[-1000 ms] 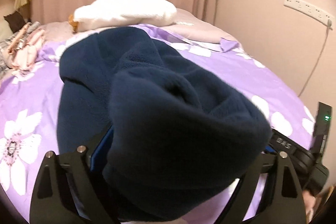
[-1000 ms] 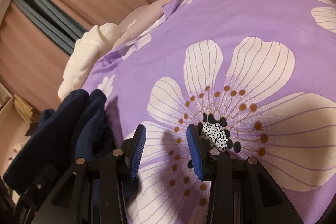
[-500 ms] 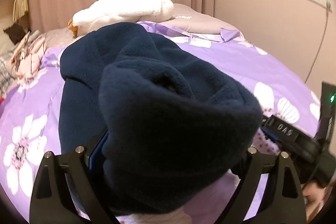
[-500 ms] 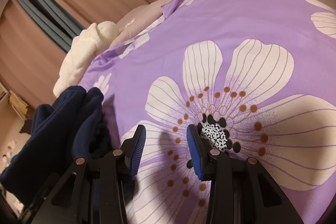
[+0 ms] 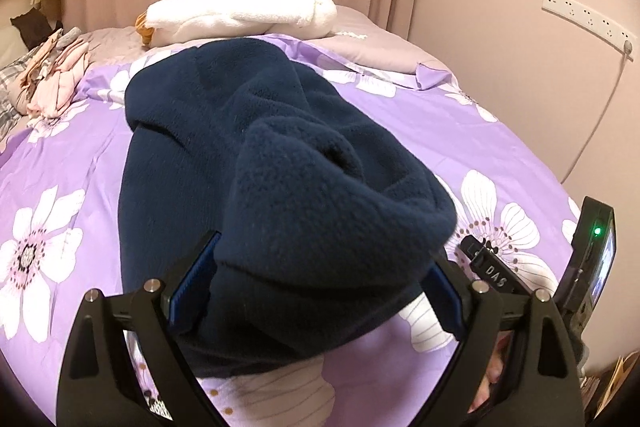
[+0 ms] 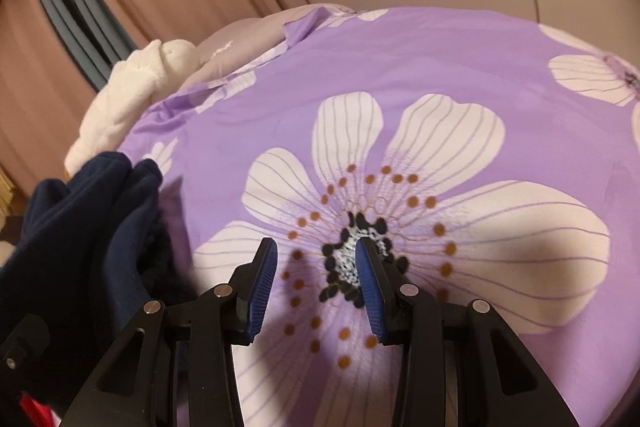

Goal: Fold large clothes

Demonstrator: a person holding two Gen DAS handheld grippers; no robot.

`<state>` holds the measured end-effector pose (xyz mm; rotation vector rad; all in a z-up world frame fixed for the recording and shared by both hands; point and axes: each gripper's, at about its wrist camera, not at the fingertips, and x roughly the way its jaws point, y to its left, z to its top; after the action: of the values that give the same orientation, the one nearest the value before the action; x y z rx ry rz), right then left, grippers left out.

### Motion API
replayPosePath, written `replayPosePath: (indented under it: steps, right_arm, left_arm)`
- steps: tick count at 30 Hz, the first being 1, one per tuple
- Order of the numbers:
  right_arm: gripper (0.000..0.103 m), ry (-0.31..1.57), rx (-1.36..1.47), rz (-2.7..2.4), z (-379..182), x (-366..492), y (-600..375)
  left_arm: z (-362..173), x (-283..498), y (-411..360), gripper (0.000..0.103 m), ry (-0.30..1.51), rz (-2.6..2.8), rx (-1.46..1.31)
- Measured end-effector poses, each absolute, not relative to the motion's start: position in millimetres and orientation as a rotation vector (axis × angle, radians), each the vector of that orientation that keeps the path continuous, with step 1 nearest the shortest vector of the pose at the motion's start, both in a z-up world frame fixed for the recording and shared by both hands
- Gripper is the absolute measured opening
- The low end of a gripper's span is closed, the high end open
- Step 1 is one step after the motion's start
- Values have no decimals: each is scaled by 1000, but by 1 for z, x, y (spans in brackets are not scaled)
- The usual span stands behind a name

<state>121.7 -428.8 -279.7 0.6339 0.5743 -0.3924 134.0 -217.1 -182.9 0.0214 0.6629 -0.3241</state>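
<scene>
The navy fleece garment [image 5: 280,163] lies bunched on the bed, most of it spread over the purple duvet [image 5: 460,131], with a thick rolled wad of it bulging up between the jaws of the left gripper [image 5: 316,279]. Those jaws stand wide, one blue pad at each side of the wad; the bulk seems to fill the gap, so I'd say it is gripped, most likely to lift that end for a fold. The fleece looks soft, nappy and heavy, holding rounded lumps rather than sharp creases, so it will probably sag and resist a crisp edge. The right gripper [image 6: 316,267] hangs just beside the garment over a big white flower printed on the duvet, its ribbed blue pads set narrow with nothing between them, perhaps waiting to take another edge. The duvet cloth is smooth and thin. Farther off, a fluffy white bundle [image 5: 240,11] rests at the head of the bed, with pink clothes [image 5: 56,83] heaped at the far left.
</scene>
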Motion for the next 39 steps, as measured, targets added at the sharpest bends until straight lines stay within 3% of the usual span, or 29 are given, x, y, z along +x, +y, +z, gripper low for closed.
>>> replayPosePath:
  steps: [22, 30, 39]
  right_arm:
    - [43, 637, 323, -624, -280, 104, -382]
    - [43, 609, 324, -629, -281, 93, -381]
    - [50, 598, 350, -597, -282, 93, -382]
  left_arm:
    - [-207, 126, -241, 95, 623, -272, 168]
    - [-204, 127, -235, 95, 625, -278, 132]
    - [-185, 96, -237, 95, 584, -299, 172]
